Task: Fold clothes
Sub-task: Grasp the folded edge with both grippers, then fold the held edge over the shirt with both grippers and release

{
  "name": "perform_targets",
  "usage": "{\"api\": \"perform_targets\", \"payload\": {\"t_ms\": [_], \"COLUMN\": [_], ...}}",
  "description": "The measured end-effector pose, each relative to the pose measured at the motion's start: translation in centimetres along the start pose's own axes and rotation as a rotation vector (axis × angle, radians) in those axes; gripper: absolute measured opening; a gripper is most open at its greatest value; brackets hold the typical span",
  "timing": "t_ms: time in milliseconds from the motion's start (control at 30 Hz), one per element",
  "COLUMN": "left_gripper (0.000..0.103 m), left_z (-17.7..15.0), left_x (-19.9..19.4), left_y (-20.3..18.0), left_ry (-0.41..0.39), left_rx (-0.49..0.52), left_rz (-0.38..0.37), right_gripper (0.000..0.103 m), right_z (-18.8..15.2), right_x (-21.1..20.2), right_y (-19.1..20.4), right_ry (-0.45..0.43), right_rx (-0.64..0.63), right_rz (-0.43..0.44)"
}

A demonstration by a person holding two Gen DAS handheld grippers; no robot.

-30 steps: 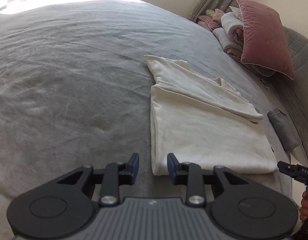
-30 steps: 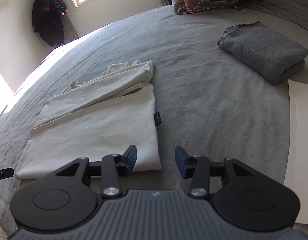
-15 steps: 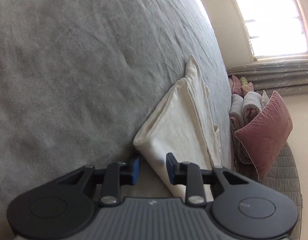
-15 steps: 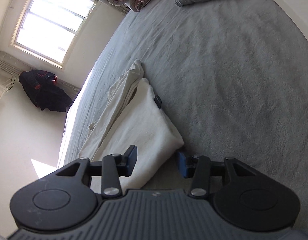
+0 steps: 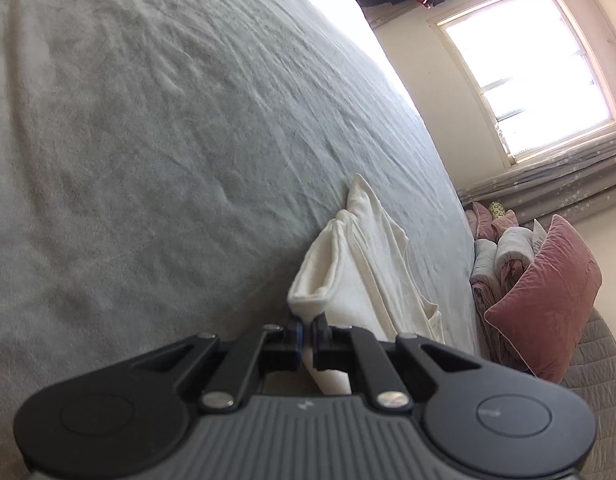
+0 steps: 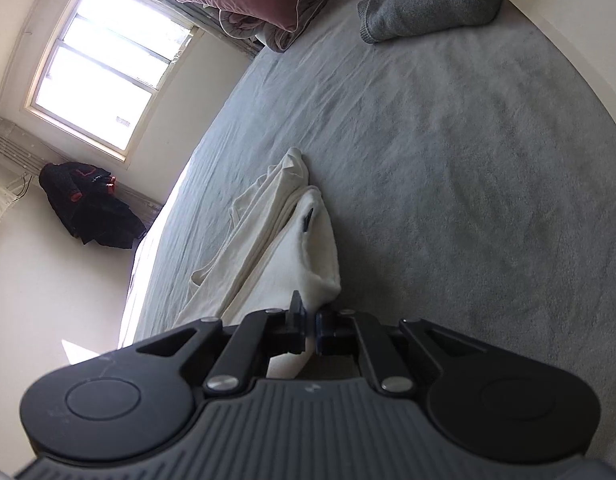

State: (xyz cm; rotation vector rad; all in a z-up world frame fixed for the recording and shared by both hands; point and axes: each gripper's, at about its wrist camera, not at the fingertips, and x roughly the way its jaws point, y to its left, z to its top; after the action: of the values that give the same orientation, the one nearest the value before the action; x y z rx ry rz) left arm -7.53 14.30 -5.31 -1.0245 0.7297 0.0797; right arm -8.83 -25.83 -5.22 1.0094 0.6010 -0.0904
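You have the left gripper (image 5: 306, 334) and the right gripper (image 6: 309, 330) just closed on the near corners of the half-folded cream cotton shirt (image 5: 363, 264) at lower centre, so next lift both together and carry that edge over toward the collar end on the grey bed (image 5: 156, 128).

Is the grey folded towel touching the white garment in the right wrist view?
No. The grey folded towel lies apart near the pillows, with bare grey bedspread between it and the white garment.

We see a grey bed (image 5: 188, 140) bearing 1 folded white garment (image 5: 359, 264), 1 folded grey towel (image 6: 427, 0) far right, and pink pillows (image 5: 543, 304) beyond.
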Motion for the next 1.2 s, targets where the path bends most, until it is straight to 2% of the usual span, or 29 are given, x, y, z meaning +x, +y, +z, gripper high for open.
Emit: {"api": "perform_targets", "payload": {"t_ms": [267, 400, 467, 533, 600, 700, 733, 867, 1000, 1167, 1200], "left_gripper": [0.004, 0.010, 0.011, 0.023, 0.030, 0.030, 0.028, 0.026, 0.019, 0.019, 0.021], "left_z": [-0.5, -1.7, -1.9, -1.6, -1.0, 0.5, 1.0, 1.8, 0.6, 0.0, 0.0], "left_x": [-2.6, -1.0, -1.2, -1.8, -2.6, -3.5, -3.4, -0.6, 2.9, 5.8, 6.0], "left_y": [2.3, 2.7, 2.4, 1.4, 0.5, -0.5, -0.9, -2.6, -3.7, -3.1, -2.8], "left_ry": [0.067, 0.086, 0.071, 0.038, -0.019, -0.085, -0.096, -0.081, -0.090, -0.085, -0.086], "left_rx": [0.059, 0.243, 0.319, 0.406, 0.494, 0.578, 0.591, 0.652, 0.737, 0.815, 0.823], "left_rz": [0.040, 0.106, 0.109, 0.127, 0.157, 0.162, 0.154, 0.123, 0.118, 0.151, 0.149], "right_gripper": [0.005, 0.007, 0.011, 0.017, 0.022, 0.038, 0.038, 0.038, 0.038, 0.037, 0.031], "right_z": [-0.9, -1.9, -2.2, -1.9, -1.6, -1.0, -0.8, -0.8, -1.3, -0.8, -0.7], "right_x": [-2.1, -1.1, -1.0, -1.3, -1.5, -1.8, -1.7, 0.1, 3.5, 6.3, 6.5], "right_y": [-1.8, -3.1, -3.2, -2.3, -1.4, -0.2, 0.2, 2.2, 3.5, 3.6, 3.4], "right_ry": [0.072, 0.097, 0.090, 0.087, 0.059, 0.005, -0.015, -0.060, -0.071, -0.069, -0.069], "right_rx": [-0.005, -0.026, -0.049, -0.116, -0.176, -0.259, -0.286, -0.456, -0.620, -0.704, -0.709], "right_rz": [-0.016, -0.052, -0.042, -0.054, -0.084, -0.124, -0.123, -0.103, -0.116, -0.175, -0.184]}}
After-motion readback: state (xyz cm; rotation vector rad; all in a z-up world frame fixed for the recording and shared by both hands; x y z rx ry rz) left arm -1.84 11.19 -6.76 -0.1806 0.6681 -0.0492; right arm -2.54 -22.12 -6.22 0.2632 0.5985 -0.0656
